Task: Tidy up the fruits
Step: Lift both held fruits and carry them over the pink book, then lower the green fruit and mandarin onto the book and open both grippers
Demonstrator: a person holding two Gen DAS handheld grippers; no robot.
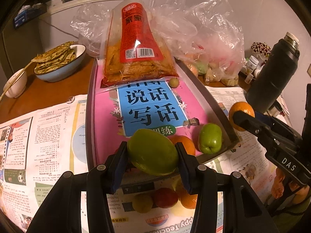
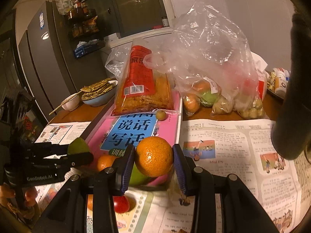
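Left gripper (image 1: 152, 155) jaws clamp a green mango (image 1: 153, 152) between the pads. Right gripper (image 2: 153, 160) jaws clamp an orange (image 2: 154, 156). Just beyond the left jaws, a second orange (image 1: 184, 143) and green fruit (image 1: 210, 138) lie in the tray (image 1: 217, 106).

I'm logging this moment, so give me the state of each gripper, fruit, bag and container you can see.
left gripper: shut on green mango, lifted
right gripper: shut on orange, lifted
green apple: lying on pink book
second orange: lying on the book
snack packet: sealed, lying on the book
plastic bag: open, fruit inside
black flask: lid off
blue bowl: filled with flatbread
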